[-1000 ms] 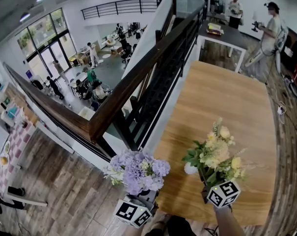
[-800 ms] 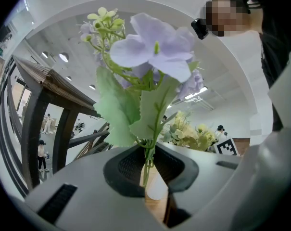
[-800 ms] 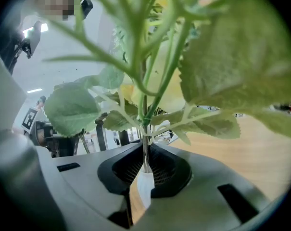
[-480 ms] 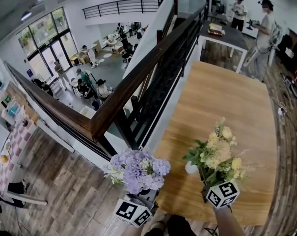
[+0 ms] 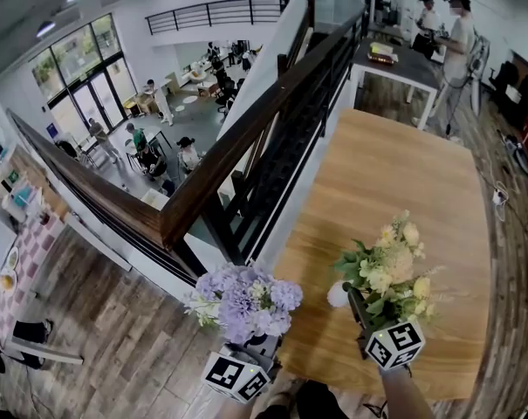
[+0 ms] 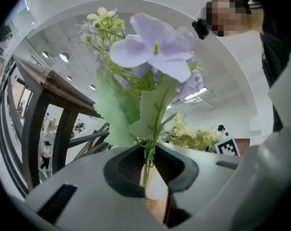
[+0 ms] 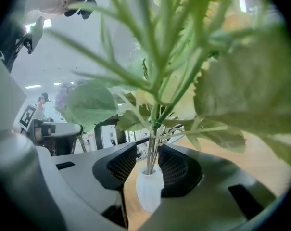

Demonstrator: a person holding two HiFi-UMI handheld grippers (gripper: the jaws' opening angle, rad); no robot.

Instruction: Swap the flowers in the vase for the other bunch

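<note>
Yellow bunch [image 5: 387, 269] had tipped rightward as right gripper's [image 7: 152, 162] jaws were opening around its upright stems in the vase [image 7: 149, 189]; left gripper [image 6: 147, 162] pinched purple bunch [image 5: 244, 302].

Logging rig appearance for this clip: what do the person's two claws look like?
Both are smooth light-grey shells: left claw, right claw. Each has dark mesh-textured pads and dark rectangular slots in the shell. The left cube and right cube are white with black square markers. No cables show.
</note>
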